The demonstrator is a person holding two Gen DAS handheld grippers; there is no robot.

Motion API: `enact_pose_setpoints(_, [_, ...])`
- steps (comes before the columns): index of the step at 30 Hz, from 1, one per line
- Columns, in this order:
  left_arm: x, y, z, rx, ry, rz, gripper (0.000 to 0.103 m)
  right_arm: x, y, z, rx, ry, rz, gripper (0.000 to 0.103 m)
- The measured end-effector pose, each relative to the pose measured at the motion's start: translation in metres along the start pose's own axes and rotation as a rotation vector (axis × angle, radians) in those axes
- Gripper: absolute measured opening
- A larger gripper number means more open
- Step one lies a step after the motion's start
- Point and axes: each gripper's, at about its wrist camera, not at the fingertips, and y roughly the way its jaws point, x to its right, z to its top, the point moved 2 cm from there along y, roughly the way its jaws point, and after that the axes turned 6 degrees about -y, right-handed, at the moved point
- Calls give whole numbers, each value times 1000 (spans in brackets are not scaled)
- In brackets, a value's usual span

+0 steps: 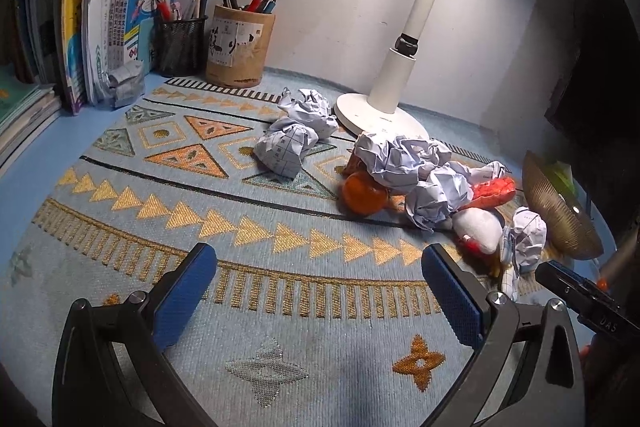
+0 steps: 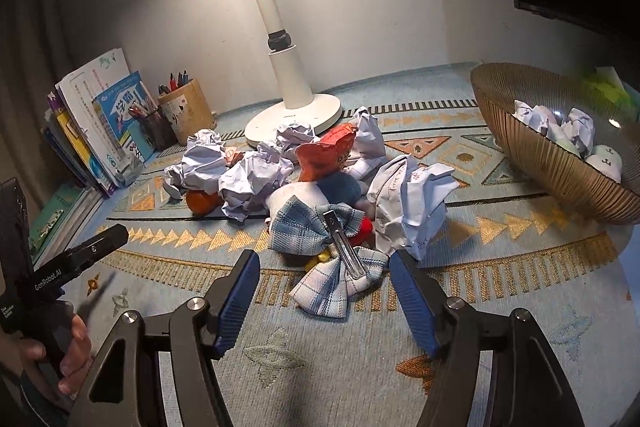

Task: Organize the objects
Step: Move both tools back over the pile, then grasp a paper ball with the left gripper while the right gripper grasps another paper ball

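Desk lamp (image 2: 276, 27) glares above; fisheye edges bend and darken.

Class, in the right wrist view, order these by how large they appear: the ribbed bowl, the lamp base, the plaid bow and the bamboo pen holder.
1. ribbed bowl
2. plaid bow, though nearness to the camera enlarges it
3. lamp base, looking close to the bow, so that order is unsure
4. bamboo pen holder

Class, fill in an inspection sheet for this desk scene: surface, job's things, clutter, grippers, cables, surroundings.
Surface: blue patterned woven mat.
Job's things: crumpled white paper balls, blue plaid fabric bow, orange fruit piled mid-mat; ribbed bronze bowl holds more paper balls.
Clutter: leaning books, black mesh pen cup, bamboo pen holder.
Grippers: left hand-held gripper open; right hand-held gripper open.
Cables: nothing seen.
Surroundings: white desk lamp, grey wall.
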Motion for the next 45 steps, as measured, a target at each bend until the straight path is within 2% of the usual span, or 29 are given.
enact_pose_setpoints(2, [0, 0, 3, -24, 15, -12, 102, -6, 3, 3, -38, -6, 29, 66])
enact_pose_setpoints(4, [1, -6, 14, -31, 55, 3, 102, -17, 0, 12, -70, -1, 100, 66])
enact_pose_setpoints(9, [3, -8, 61, 3, 274, 116, 102, -64, -7, 63, -75, -53, 146, 66])
enact_pose_setpoints(11, [-3, 9, 75, -14, 327, 116, 102, -78, 8, 82, -95, -23, 188, 66])
enact_pose_setpoints(17, [-26, 74, 91, -147, 293, 13, 94, -105, 74, 107, -150, 21, 181, 66])
enact_pose_setpoints(20, [-30, 100, 94, -196, 276, -19, 85, -108, 105, 110, -199, 51, 167, 66])
enact_pose_setpoints(24, [-23, 119, 91, -219, 314, -1, 83, -108, 133, 109, -245, 65, 169, 66])
enact_pose_setpoints(26, [-20, 124, 90, -234, 318, -9, 72, -111, 140, 108, -254, 51, 156, 65])
enact_pose_setpoints(27, [-21, 125, 90, -240, 310, -17, 63, -113, 141, 108, -253, 28, 142, 57])
enact_pose_setpoints(28, [-21, 126, 91, -244, 302, -25, 49, -116, 140, 108, -247, 4, 133, 55])
enact_pose_setpoints(29, [-21, 126, 91, -246, 301, -32, 45, -118, 138, 108, -237, -8, 126, 54])
enact_pose_setpoints(32, [-19, 117, 90, -209, 319, -41, 45, -116, 134, 106, -231, 0, 133, 52])
enact_pose_setpoints(35, [-14, 98, 89, -167, 327, -52, 45, -108, 119, 107, -193, 44, 201, 51])
enact_pose_setpoints(41, [14, 31, 75, -101, 300, -147, 45, -97, 37, 118, -38, 31, 222, 51])
enact_pose_setpoints(45, [37, -14, 44, -57, 268, -172, 45, -78, -16, 97, 1, 19, 217, 53])
